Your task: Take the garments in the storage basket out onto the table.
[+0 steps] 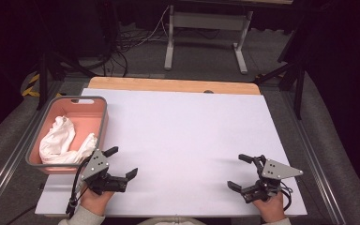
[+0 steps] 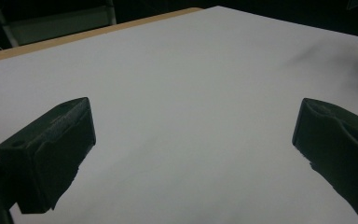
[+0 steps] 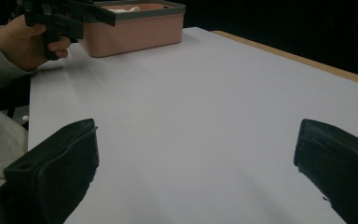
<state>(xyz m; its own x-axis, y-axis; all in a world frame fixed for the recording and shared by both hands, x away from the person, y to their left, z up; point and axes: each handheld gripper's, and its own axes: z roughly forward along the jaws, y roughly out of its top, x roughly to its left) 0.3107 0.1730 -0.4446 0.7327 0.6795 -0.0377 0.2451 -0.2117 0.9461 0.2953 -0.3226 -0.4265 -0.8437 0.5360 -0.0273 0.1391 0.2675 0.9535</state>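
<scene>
I am looking down on a white desk point(image 1: 183, 140) with a pair of tongs in each of my hands, both low at the near edge. The left tongs point(image 1: 122, 161) sit near the front left corner, their jaws spread wide with nothing between them. The right tongs point(image 1: 239, 172) sit near the front right corner, jaws likewise spread and empty. In each gripper view the two black jaws stand far apart over bare white desk.

The thing I take to be the work is a crumpled white cloth point(image 1: 61, 140) lying inside a pink bin point(image 1: 101, 119) with a grey rim, at the left edge of the desk. The cloth is heaped against the bin's near and left side. Its bulk runs roughly from the far left of the bin toward the near right corner, where a fold rises close to the rim.

The relation that matters: the cloth lies just beyond and to the left of the left tongs, with the bin's near right corner just beside them. The right tongs are well apart from it, across the whole width of the desk. From the right gripper view I see the bin point(image 3: 135, 30) far off, with my left hand point(image 3: 25, 42) in front of it.

So I judge the left tongs the nearer by far. They would need to lift over the rim and swing left to reach the raised fold.
</scene>
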